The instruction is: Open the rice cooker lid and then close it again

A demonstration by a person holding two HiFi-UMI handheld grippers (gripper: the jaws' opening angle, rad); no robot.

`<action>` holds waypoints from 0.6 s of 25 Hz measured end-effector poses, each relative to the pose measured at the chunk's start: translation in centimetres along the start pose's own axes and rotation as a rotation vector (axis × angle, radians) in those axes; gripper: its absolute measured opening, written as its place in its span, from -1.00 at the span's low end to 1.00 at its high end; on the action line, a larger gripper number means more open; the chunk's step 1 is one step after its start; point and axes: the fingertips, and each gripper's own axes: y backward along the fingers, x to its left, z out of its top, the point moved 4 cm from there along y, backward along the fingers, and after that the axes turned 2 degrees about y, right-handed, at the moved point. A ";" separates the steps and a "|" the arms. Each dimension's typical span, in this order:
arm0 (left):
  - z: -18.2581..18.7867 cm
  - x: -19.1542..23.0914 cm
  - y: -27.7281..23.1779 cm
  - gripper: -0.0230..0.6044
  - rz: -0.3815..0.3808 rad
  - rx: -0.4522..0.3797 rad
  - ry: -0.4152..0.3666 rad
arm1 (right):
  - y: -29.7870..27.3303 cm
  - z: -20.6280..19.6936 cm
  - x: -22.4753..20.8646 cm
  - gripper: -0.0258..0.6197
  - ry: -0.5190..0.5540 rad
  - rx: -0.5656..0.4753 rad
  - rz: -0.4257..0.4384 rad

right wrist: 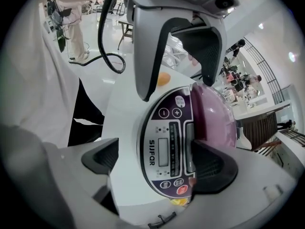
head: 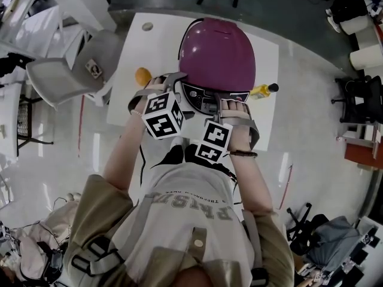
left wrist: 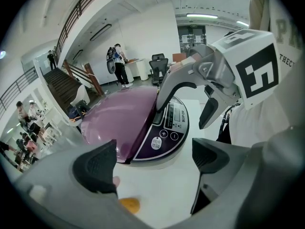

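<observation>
Orange object flanks rice cooker left, yellow bottle right; far-left table bare.

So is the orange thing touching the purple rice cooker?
Apart. The head view shows a strip of bare white table between the orange thing and the rice cooker.

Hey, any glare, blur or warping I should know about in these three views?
Head view: even light, sharp, streaky reflections on the glossy floor. Left gripper view: heavy fisheye bending, black corners, orange object blurred close to the lens. Right gripper view: same fisheye, control panel lettering crisp, sheen on purple lid.
</observation>
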 end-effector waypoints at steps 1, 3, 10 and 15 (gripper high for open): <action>0.0 0.0 0.1 0.69 0.004 -0.003 -0.003 | 0.0 0.0 0.0 0.51 -0.006 -0.003 0.000; 0.3 0.3 0.5 0.71 0.027 -0.026 -0.008 | -0.1 0.1 0.1 0.51 -0.014 -0.012 -0.003; 2.5 2.3 2.6 0.71 0.083 -0.090 -0.021 | -0.1 0.0 -0.2 0.52 -0.039 -0.036 -0.002; 3.3 2.7 3.3 0.71 0.117 -0.111 -0.027 | 0.1 -0.1 0.0 0.52 -0.062 -0.066 -0.003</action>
